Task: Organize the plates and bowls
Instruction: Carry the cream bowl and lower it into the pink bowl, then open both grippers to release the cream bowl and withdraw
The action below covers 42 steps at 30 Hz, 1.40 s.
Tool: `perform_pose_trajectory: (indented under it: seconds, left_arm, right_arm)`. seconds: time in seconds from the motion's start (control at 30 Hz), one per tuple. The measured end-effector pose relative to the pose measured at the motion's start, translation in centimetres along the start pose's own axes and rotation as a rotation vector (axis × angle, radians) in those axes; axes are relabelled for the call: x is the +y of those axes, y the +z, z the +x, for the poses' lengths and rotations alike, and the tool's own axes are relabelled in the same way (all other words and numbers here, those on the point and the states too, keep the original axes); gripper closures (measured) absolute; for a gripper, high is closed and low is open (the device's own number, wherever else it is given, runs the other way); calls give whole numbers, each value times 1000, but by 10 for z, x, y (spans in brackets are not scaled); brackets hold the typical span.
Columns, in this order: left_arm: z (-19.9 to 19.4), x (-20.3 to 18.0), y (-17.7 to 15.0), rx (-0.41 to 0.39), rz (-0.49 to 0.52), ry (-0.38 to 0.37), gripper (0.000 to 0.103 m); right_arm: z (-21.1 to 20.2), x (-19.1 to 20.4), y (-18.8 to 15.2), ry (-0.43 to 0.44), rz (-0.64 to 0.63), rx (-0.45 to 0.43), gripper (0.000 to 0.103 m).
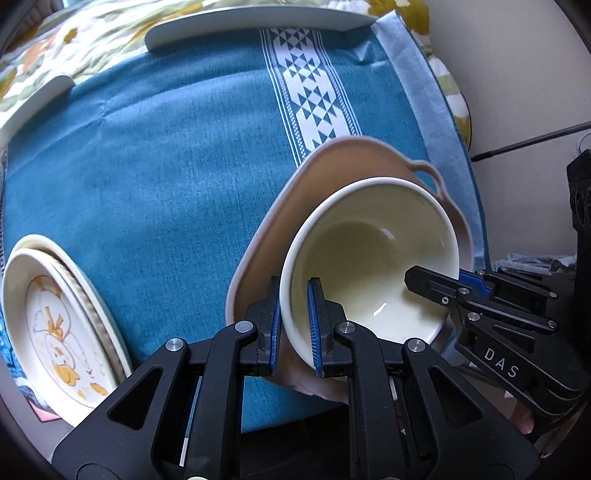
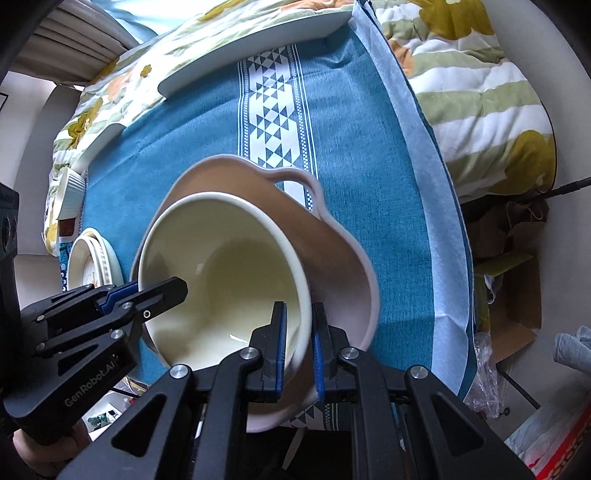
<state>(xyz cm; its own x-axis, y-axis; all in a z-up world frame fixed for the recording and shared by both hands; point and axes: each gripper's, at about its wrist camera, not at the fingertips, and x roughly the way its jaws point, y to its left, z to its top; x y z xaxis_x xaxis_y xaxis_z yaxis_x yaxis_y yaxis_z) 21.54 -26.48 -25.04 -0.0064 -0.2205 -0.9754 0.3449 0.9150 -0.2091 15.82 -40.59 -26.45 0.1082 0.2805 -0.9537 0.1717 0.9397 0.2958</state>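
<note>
- The left tool (image 1: 295, 325) is clamped on the near-left rim of the cream bowl (image 1: 373, 254) — one blue pad inside the wall, one outside.
- The right tool (image 2: 298, 345) grips the same cream bowl (image 2: 229, 280) on its near-right rim, pads on either side of the wall.
- The bowl sits tilted inside the pink handled dish (image 1: 332, 173), which rests on the blue cloth (image 1: 177, 166); the dish's loop handle lies on the far side of the bowl.
- Only the left view shows the painted inside of the flower plate (image 1: 62, 332), orange blooms on cream, stacked on another plate well to the left of the bowl.
- Only the right view shows a white ribbed dish (image 2: 70, 194) far left of the bowl, past the flower plate (image 2: 94, 258), and the clutter of boxes and bags to the bowl's right, off the cloth.
- Both views show a flat white tray (image 1: 255, 26) far beyond the bowl, at the cloth's edge on a floral quilt (image 2: 480, 74).
- Each tool crosses the other's view — the right tool (image 1: 436, 286) covers the bowl's right rim in the left view, and the left tool (image 2: 162, 291) covers its left rim in the right view.
</note>
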Motion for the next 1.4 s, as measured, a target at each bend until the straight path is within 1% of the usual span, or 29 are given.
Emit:
perform_pose_trajectory:
  seconds: [0.07,0.3,0.43,0.57,0.77,0.9,1.0,1.03,1.07,1.13,1.17,1.2,1.23,1.27,1.3,1.33,1.37,1.4]
  left_arm:
    - [3,-1,0,3,8,11,92]
    - [5,-5,1,11,10,6,92]
    - [-3,-3,2,5,-5,-1,92]
    - [-8,-4,4,-5,9,18,91]
    - [-24,-10,-1,-28,8,26,90]
    - [-46,-11,-10,-76,9,18,90]
    - [-75,-13,-18,-153,4,11,90]
    - [-89,-13,-22,-193,-1,12,90]
    - [-98,-12,-25,-219,-7,14,85]
    - [-124,-9,-36,-297,-30,23,59]
    - [-135,-6,-41,-332,-43,31,26]
    - [-149,-2,-49,-386,-65,46,4]
    - [-164,4,-59,-445,-90,63,0]
    - [-173,8,-65,-480,-107,72,0]
    - [-184,16,-72,-512,-131,83,0]
    - [-193,25,-79,-535,-160,97,0]
    - [-201,34,-86,-556,-187,108,0]
    - [-208,43,-93,-579,-216,123,0]
  right_arm:
    - [2,-1,-1,1,2,1,91]
    - [1,-2,0,0,1,-4,91]
    - [-6,-4,0,13,10,-9,91]
    - [-14,-1,3,7,-3,-23,91]
    - [-23,-3,-1,5,-1,-36,91]
    - [-45,-1,-8,8,-14,-80,91]
    - [-65,6,-13,23,-35,-124,91]
    - [-76,10,-14,28,-49,-149,91]
    - [-83,15,-14,33,-63,-169,91]
    - [-100,25,-16,48,-102,-215,91]
    - [-109,30,-17,59,-123,-245,91]
    - [-118,37,-18,70,-147,-279,91]
    - [-126,44,-19,77,-175,-308,89]
    - [-131,50,-20,84,-199,-326,77]
    - [-137,57,-19,97,-226,-339,50]
    - [-141,65,-18,114,-251,-350,33]
    - [-144,71,-16,131,-271,-361,4]
    - [-148,80,-14,149,-300,-379,1]
